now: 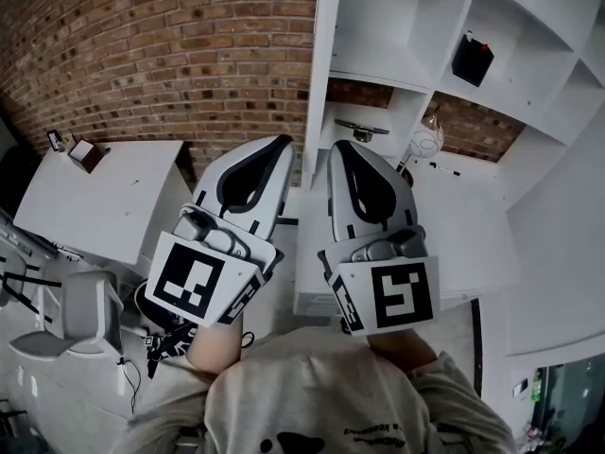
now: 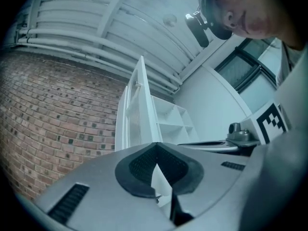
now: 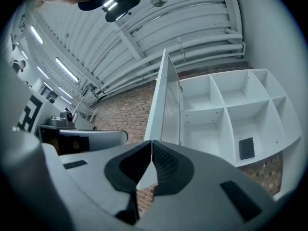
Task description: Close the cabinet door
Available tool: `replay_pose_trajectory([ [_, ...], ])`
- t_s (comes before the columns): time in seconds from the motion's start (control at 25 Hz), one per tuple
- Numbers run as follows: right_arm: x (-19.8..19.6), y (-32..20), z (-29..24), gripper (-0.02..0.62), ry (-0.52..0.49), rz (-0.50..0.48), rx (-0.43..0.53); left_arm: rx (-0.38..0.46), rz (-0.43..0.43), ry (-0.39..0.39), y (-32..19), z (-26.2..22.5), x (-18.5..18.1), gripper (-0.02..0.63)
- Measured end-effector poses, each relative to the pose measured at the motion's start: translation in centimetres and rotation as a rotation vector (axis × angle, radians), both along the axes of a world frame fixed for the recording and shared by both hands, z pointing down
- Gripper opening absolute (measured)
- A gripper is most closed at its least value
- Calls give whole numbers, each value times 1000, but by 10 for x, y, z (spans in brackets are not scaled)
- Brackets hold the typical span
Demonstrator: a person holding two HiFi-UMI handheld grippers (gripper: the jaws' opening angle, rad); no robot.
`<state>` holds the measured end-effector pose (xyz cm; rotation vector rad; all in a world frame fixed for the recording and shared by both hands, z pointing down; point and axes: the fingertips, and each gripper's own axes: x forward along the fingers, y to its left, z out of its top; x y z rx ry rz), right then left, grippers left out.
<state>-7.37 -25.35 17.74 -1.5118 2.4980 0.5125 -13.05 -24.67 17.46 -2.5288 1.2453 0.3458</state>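
A tall white cabinet [image 1: 416,26] with open shelf compartments stands ahead against a brick wall. Its white door [image 1: 321,64] is swung out and shows edge-on toward me, also visible in the left gripper view [image 2: 139,105] and the right gripper view [image 3: 163,100]. My left gripper [image 1: 284,142] is raised just left of the door's edge, its jaws shut with nothing between them [image 2: 155,144]. My right gripper [image 1: 336,147] is beside it, just right of the door's edge, also shut and empty [image 3: 151,142]. Neither one touches the door.
A black object [image 1: 471,60] sits in one compartment. A glass vessel [image 1: 425,140] and a bowl [image 1: 361,129] stand on the lower shelf above a white counter [image 1: 473,235]. A white table [image 1: 104,197] and a grey chair [image 1: 85,315] are at the left.
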Motion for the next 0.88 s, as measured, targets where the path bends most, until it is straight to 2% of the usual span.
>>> replay_pose_trajectory([
  [0.44, -12, -11, -27, 25, 15, -5, -4, 54, 44, -62, -12, -26, 4, 8],
  [0.56, -17, -15, -29, 101, 12, -18, -32, 65, 47, -79, -13, -32, 3, 8],
  [0.88, -26, -30, -26, 120, 25, 58, -76, 80, 27, -92, -20, -42, -11, 8],
])
